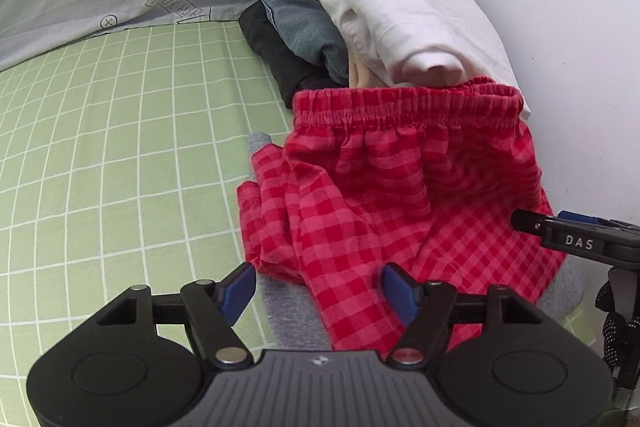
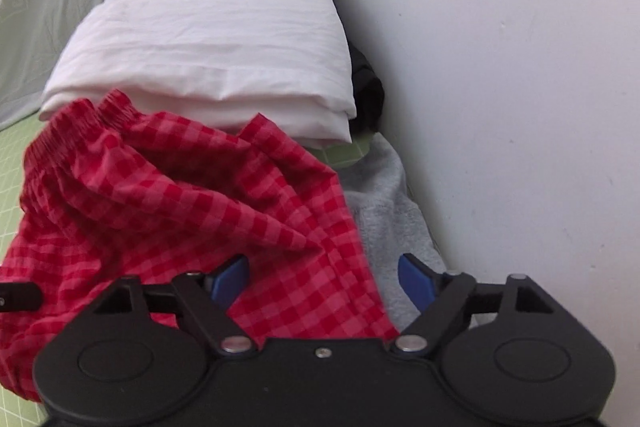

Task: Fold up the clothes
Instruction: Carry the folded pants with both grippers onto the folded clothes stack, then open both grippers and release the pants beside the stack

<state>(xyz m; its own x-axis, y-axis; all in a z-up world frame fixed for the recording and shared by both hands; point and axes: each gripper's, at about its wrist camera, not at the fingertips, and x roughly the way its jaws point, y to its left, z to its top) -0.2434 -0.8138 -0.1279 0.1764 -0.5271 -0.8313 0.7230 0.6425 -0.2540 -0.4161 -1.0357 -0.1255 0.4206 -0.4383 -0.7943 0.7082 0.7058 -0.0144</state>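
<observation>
Both tongs spread wide, gripping nothing: left tongs (image 1: 318,291), right tongs (image 2: 322,281) over red checked shorts (image 1: 384,187).

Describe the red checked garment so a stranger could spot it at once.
Start at the white wall beside the green gridded bed sheet. In front of the folded white bedding lies the red checked garment, crumpled on a grey garment. It is the only red, patterned cloth, with a gathered elastic waistband.
</observation>
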